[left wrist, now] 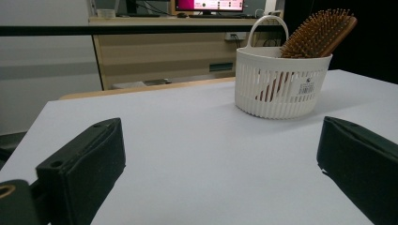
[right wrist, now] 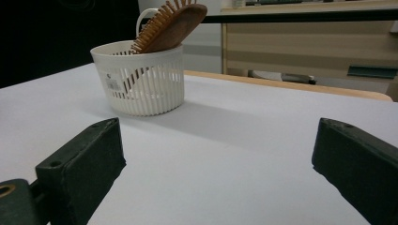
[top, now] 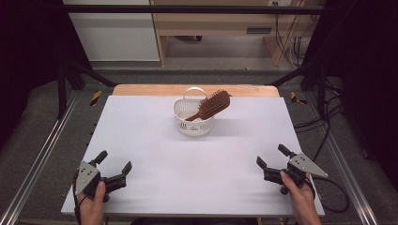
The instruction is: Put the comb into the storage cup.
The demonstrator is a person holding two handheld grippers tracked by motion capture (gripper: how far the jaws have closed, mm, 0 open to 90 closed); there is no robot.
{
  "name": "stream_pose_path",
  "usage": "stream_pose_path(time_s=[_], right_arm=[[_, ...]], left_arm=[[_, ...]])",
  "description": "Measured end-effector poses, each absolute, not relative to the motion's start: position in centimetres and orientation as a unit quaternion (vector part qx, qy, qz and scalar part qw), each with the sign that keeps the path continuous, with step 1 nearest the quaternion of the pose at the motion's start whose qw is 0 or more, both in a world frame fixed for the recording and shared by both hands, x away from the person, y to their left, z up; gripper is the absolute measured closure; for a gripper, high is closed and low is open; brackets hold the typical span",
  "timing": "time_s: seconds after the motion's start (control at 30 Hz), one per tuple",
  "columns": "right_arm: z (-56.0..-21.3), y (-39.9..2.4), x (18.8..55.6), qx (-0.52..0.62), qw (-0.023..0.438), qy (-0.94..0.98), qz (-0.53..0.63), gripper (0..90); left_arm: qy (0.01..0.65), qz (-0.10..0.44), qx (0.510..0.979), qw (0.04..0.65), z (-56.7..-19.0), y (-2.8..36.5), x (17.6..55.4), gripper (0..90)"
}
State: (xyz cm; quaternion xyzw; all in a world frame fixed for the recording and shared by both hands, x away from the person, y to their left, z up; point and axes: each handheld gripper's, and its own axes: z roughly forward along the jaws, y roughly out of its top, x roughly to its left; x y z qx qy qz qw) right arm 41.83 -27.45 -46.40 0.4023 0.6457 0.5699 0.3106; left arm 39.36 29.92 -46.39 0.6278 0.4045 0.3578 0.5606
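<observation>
A white slotted plastic basket (top: 193,123) with a loop handle stands at the far middle of the white table. A brown wooden hairbrush (top: 212,104) leans in it, handle down inside, bristled head sticking out over the right rim. The basket (left wrist: 278,84) and brush (left wrist: 319,33) appear at the upper right of the left gripper view. The right gripper view has the basket (right wrist: 141,82) and brush (right wrist: 170,21) at its upper left. My left gripper (top: 114,162) rests open near the front left edge. My right gripper (top: 272,157) rests open near the front right edge. Both hold nothing.
The white table top (top: 155,154) stretches between the grippers and the basket. A wooden strip (top: 141,89) edges its far side. Beyond stand a pale wooden cabinet (top: 211,23) and cables (top: 291,42) on the floor. Metal rails (top: 42,150) flank the table.
</observation>
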Motion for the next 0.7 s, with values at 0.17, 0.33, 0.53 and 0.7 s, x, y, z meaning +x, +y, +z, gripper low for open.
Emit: stream_pose_path(time_s=[0.17, 0.33, 0.53, 0.7], right_arm=[[-46.6, -27.0, 41.8, 0.394, 0.306, 0.651, 0.572, 2.7], [-46.8, -26.5, 41.8, 0.389, 0.302, 0.654, 0.574, 2.7], [-47.0, -25.8, 41.7, 0.381, 0.299, 0.659, 0.575, 2.7], [-47.0, -25.3, 41.8, 0.376, 0.296, 0.662, 0.578, 2.7]], left_arm=[[0.403, 0.359, 0.627, 0.562, -46.4, 29.9, 39.4, 1.3], [0.400, 0.362, 0.626, 0.563, -46.3, 29.9, 39.3, 1.3], [0.395, 0.364, 0.626, 0.565, -46.2, 29.9, 39.2, 1.2], [0.392, 0.364, 0.627, 0.566, -46.2, 29.9, 39.2, 1.2]])
